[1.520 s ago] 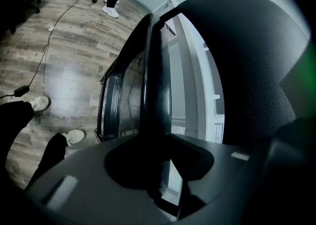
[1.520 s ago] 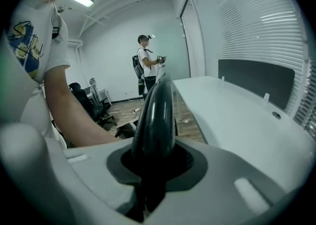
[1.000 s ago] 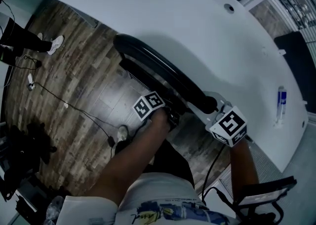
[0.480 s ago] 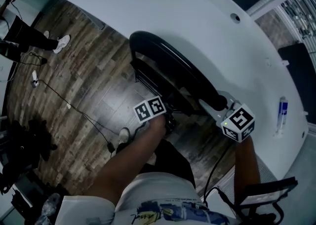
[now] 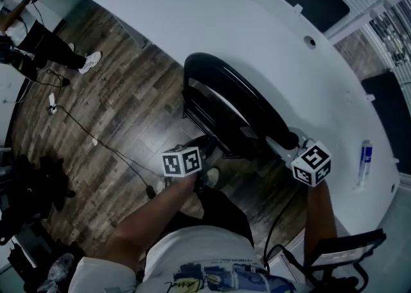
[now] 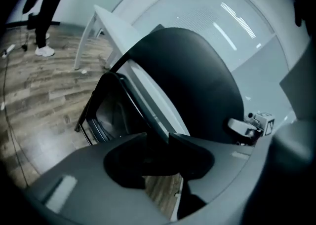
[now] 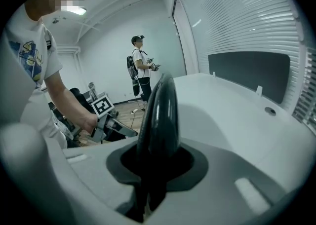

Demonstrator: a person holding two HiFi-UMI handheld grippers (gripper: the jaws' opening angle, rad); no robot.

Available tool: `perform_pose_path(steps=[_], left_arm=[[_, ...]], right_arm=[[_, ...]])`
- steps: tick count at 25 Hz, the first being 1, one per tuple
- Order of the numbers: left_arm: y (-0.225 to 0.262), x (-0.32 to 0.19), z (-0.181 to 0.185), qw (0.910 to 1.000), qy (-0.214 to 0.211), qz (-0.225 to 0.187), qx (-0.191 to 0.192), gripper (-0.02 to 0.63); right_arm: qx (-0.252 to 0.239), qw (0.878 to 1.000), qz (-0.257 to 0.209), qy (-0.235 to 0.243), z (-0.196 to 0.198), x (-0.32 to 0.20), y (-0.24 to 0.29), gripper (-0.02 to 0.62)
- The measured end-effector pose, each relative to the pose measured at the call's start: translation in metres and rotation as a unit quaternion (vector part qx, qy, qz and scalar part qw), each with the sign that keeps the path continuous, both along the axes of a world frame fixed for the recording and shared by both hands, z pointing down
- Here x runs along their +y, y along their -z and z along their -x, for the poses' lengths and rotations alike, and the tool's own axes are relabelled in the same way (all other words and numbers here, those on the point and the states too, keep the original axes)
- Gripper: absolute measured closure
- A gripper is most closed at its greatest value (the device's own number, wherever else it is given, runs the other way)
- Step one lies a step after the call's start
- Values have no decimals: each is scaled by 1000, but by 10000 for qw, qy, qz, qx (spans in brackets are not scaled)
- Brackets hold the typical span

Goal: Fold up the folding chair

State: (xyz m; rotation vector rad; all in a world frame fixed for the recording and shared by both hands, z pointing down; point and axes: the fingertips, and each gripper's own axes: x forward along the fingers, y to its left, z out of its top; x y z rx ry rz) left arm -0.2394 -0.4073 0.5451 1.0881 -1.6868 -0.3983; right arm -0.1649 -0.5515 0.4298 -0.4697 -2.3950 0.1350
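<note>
While both grippers grip it, the black folding chair [image 5: 234, 96] stands on the brown wood-plank floor [image 5: 109, 112], just beside the curved white table [image 5: 257, 22] at its 1 o'clock. At the chair's 4 o'clock, the right gripper [image 5: 284, 142] is closed narrowly on the rounded backrest rim. At 7 o'clock, the left gripper [image 5: 210, 149] pinches the seat's thin edge.

head: steeply down | gripper views: close, along jaws | shared: chair [image 5: 247, 102]

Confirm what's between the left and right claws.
The chair fills that stretch: left claw and right claw both clamp it, the right on the backrest rim. Head view shows it best.
</note>
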Motion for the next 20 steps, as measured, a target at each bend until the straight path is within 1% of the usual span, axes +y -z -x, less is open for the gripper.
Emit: perform_pose_path(steps=[1,3,6,8,11,13,17,20], left_arm=[[11,4,2,9997,-182,-38,-185,466],[31,11,5,9979,-445,-185,-434,466],[60,23,15,9942,-656,-409,-742,466],[75,30,20,9924,-714,-562,-832,466],[90,40,23,9913,-714,-741,-818,466],[97,49,25,9897,-759,-802,-915,466],[118,70,35,9822,-976,-858,-1356,466],[136,88,44,9751,-1111,-875,-1711,466]], right_arm=[[18,10000,-87,-38,0,-2,0,517],[62,9994,-295,-160,1,-9,1,513],[179,9977,-494,-420,3,-20,0,488],[199,9971,-462,-567,5,-25,-1,477],[162,9967,-329,-727,6,-30,0,477],[204,9953,-399,-858,5,-34,0,455],[365,9903,-756,-1107,3,-41,3,416],[485,9874,-779,-1288,-6,-46,8,379]])
